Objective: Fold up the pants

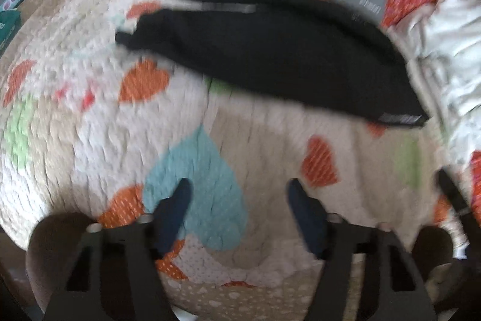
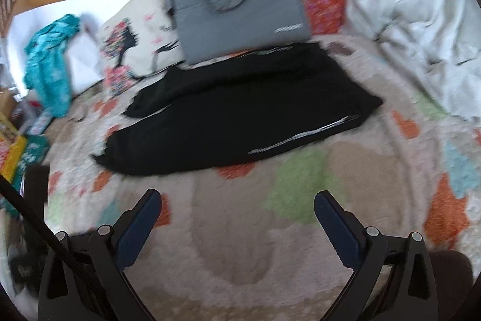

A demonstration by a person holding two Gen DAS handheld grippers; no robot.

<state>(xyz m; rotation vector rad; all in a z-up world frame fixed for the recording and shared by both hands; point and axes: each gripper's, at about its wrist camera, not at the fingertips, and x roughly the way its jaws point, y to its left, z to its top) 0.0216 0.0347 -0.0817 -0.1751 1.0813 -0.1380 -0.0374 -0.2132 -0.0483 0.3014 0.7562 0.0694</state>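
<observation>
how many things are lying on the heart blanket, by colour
black: 1, the pants
grey: 1, the laptop bag
cream with print: 1, the pillow
pale white: 1, the crumpled bedding
total: 4

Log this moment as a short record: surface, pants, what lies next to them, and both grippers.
surface: quilt with heart patches
pants: black pants lying flat, already folded over
behind pants: grey laptop bag, its near edge at the pants
beside pants: white bedding, bunched up
left gripper: open, empty, above the quilt
right gripper: open, empty, short of the pants
</observation>
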